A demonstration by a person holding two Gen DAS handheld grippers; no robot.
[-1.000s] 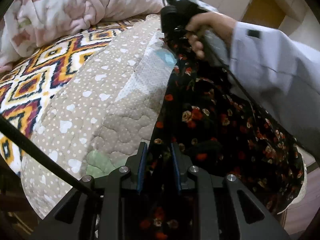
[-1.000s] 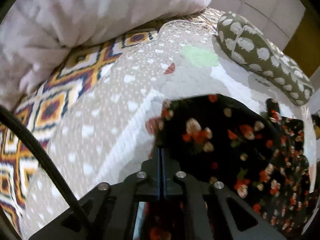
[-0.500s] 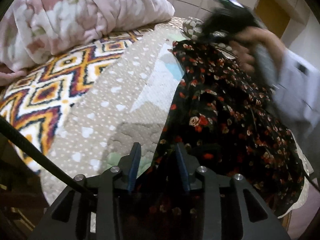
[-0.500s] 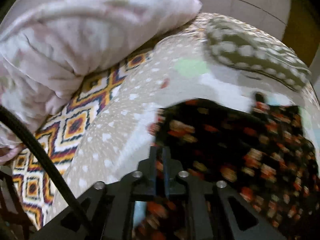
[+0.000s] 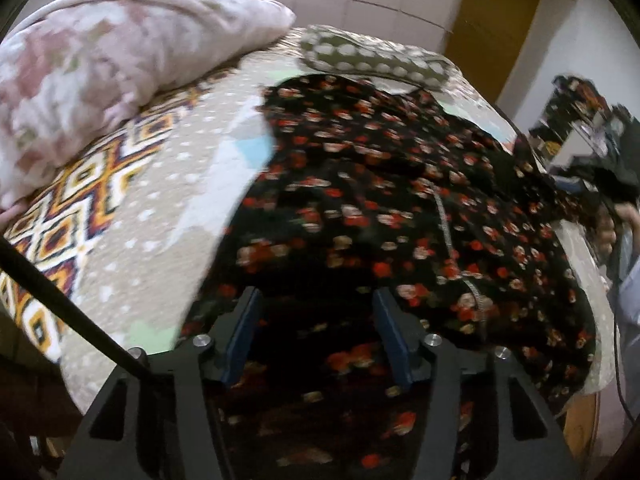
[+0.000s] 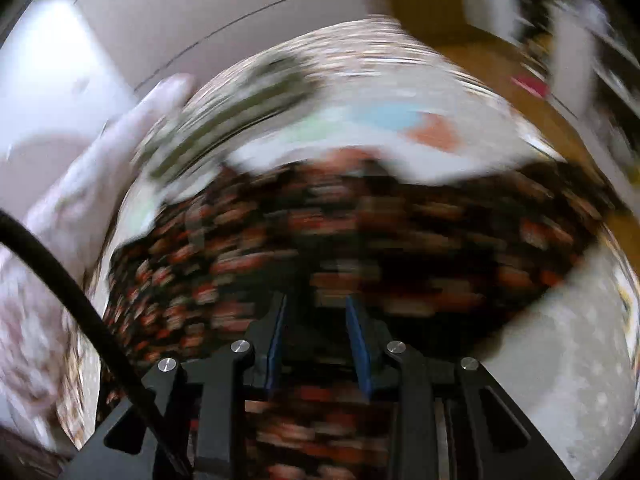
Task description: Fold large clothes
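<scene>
A black garment with red and cream flowers (image 5: 380, 208) lies spread over the bed, rumpled, its near edge hanging over the bedside. My left gripper (image 5: 316, 300) is open just above the garment's near edge, jaws wide apart, holding nothing. In the right wrist view, heavily blurred, the same garment (image 6: 340, 232) fills the middle, and my right gripper (image 6: 316, 304) is open above it. The right gripper and the hand holding it also show in the left wrist view (image 5: 616, 184) at the far right edge, beside the garment.
The bed has a beige dotted quilt (image 5: 168, 184) and a patterned orange blanket (image 5: 72, 208). A pink floral duvet (image 5: 100, 64) is heaped at the back left. A green dotted pillow (image 5: 372, 60) lies behind the garment. A yellow door (image 5: 492, 20) stands beyond.
Both grippers were shut on the garment and have opened, letting it drop onto the bed. The right gripper swung away to the right, and the garment now lies spread.
</scene>
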